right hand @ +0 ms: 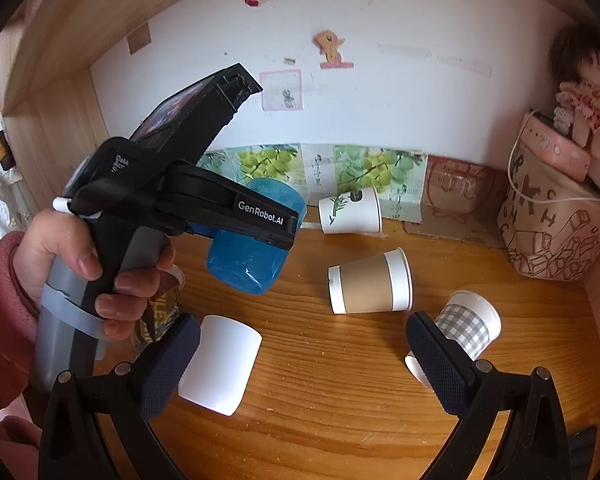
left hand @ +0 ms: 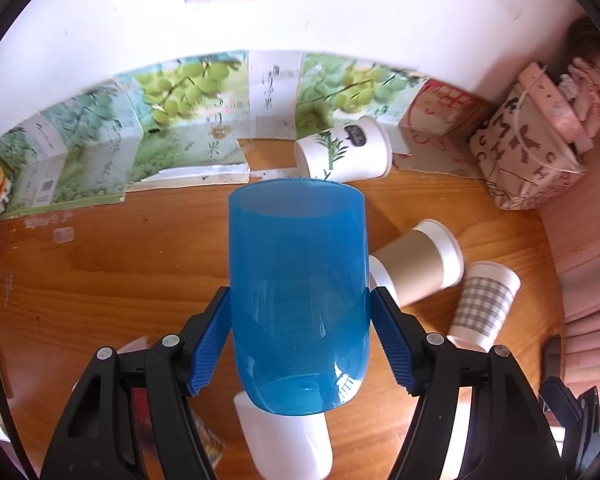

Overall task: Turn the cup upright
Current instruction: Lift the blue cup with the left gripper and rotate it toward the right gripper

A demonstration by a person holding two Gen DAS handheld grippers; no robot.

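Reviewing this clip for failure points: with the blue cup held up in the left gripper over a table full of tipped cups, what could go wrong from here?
1. The left gripper clamps the smooth, rounded blue cup low, near its base; it may slip or pivot while turning.
2. The white cup lies right below, so setting down could hit it.
3. The brown-sleeved cup and checked cup lie on their sides close by and may roll if bumped.

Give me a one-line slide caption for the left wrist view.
Left gripper holds a blue cup above a wooden table strewn with tipped paper cups.
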